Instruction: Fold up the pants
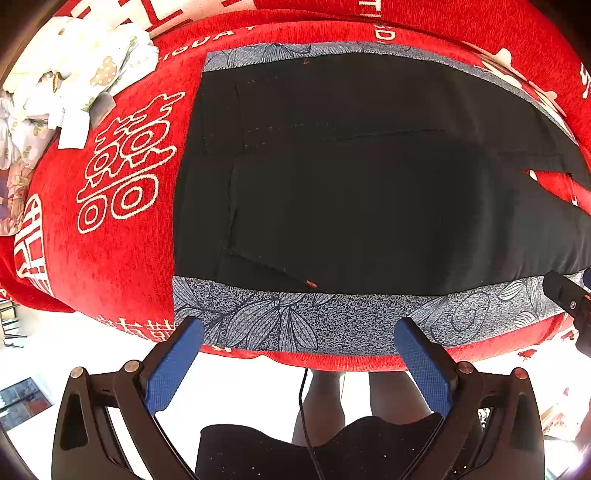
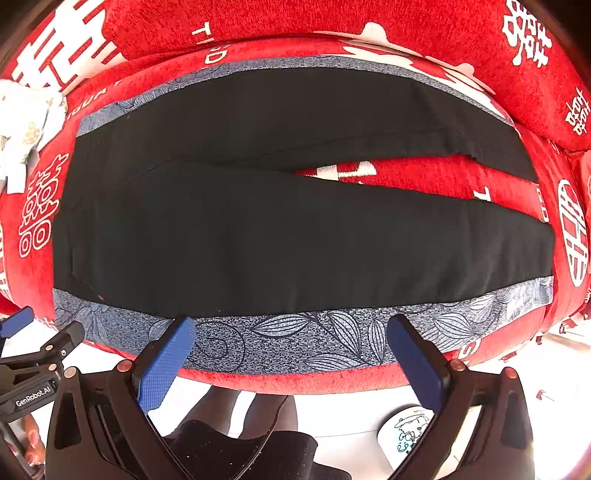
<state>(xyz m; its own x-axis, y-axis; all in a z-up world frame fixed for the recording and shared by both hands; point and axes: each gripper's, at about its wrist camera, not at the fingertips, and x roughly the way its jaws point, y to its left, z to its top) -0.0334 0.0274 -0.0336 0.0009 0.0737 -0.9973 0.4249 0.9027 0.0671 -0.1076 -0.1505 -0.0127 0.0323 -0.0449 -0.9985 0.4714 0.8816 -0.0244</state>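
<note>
Black pants [image 1: 369, 184] [image 2: 277, 229] with blue-grey leaf-print side stripes [image 2: 332, 339] lie flat on a red sofa seat, waistband to the left, the two legs splitting apart to the right. My left gripper [image 1: 299, 325] hovers open over the near striped edge by the waist end. My right gripper [image 2: 291, 325] hangs open over the same near stripe [image 1: 314, 321], further along the leg. Neither holds anything. The right gripper's black body [image 1: 569, 299] shows at the left view's right edge; the left gripper's body [image 2: 40, 354] shows at the right view's left edge.
The sofa cover [image 1: 122, 251] is red with white characters, and its backrest [image 2: 332, 22] rises behind the pants. A heap of white floral cloth [image 1: 74, 74] lies at the far left of the seat. A person's legs [image 1: 369, 402] stand on the pale floor below the seat's front edge.
</note>
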